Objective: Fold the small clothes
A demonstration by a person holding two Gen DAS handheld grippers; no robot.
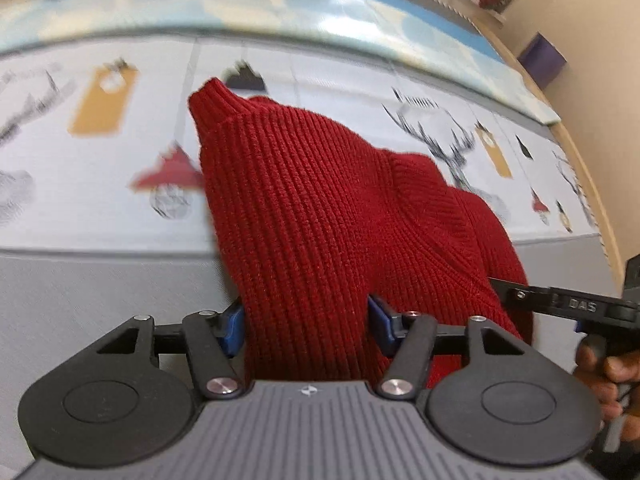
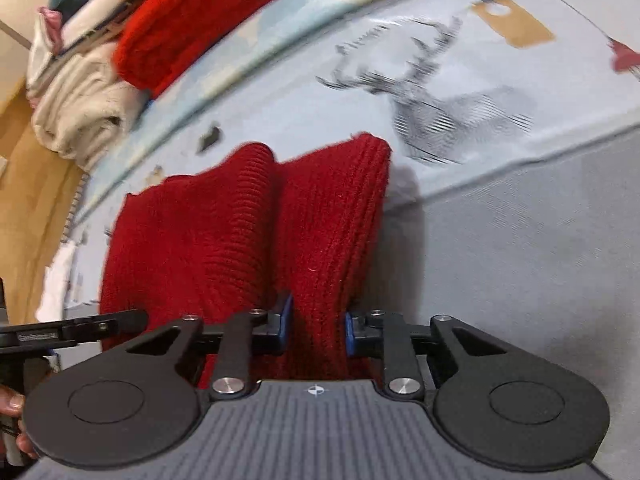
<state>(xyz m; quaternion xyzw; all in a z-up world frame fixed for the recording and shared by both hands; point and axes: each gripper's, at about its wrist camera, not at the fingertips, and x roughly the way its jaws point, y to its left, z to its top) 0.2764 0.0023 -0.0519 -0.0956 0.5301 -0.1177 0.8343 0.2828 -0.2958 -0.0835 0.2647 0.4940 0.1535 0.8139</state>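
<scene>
A: Left gripper (image 1: 306, 322), state?
B: Blue pads set apart, red knit sweater (image 1: 320, 216) bunched between them. Left pad sits against the fabric, right pad at its edge; can't tell if they press it.
A: Right gripper (image 2: 316, 326)?
B: Pads drawn in tight on a fold of the same sweater, fabric pinched between them.
A: Sweater location?
B: Lifted off at the gripper end, far end draped on the printed mat (image 1: 120, 208).
A: View differences?
B: Left wrist view shows the ribbed collar (image 1: 214, 100) sticking up, plus the right gripper's finger and a hand (image 1: 608, 376) at the edge. Right wrist view shows two thick rolled folds, and a pile of folded clothes (image 2: 132, 48) upper left: red knit, cream fleece.
A: Textures?
B: Chunky rib knit. Mat is smooth, with reindeer (image 2: 432, 100) and tag prints, grey border.
</scene>
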